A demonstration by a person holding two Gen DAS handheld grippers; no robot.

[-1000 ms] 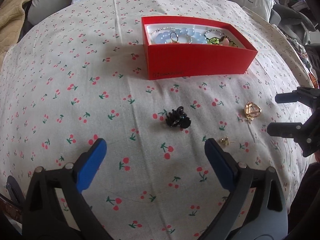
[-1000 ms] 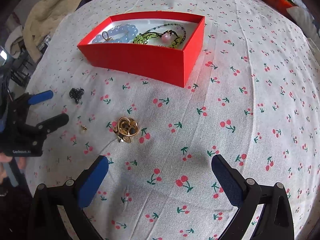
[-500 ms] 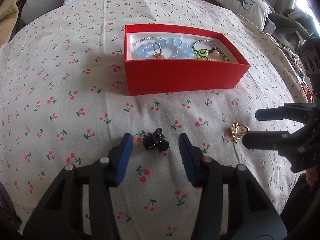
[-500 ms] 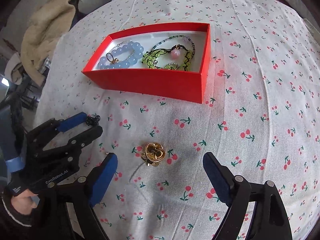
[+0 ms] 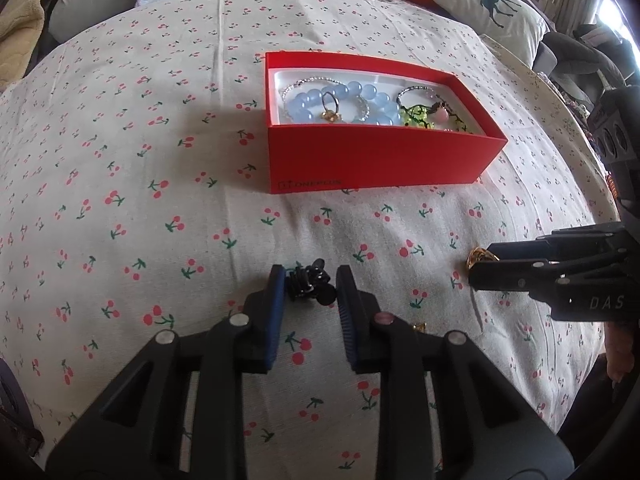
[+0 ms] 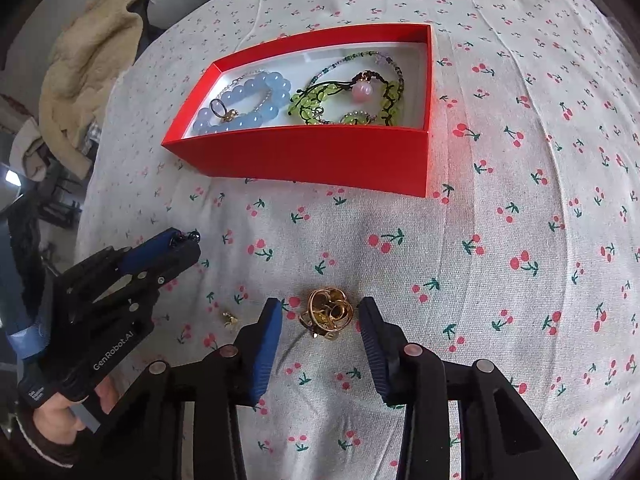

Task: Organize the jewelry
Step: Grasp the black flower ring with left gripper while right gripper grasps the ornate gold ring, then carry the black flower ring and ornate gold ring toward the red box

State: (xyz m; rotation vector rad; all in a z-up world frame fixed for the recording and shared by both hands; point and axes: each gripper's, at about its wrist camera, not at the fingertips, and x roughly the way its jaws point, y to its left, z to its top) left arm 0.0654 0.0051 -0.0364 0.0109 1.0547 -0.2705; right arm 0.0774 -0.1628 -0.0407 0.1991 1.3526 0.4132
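Left tool [image 5: 311,286] pinching black clip [image 5: 310,285] (mostly hidden from right wrist).

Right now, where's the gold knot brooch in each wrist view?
Left wrist: gold knot brooch at right edge, mostly hidden behind the right gripper.
Right wrist: gold knot brooch low centre, between the right gripper fingers.
Shared landmark: red box, beyond it in both.

Red box [image 5: 380,160], white inside. Cloth [image 5: 120,160] cream, red cherries with green stems. Pale blue beads [image 6: 256,92]; gold ring [image 6: 330,312]; black clip [image 5: 308,284].
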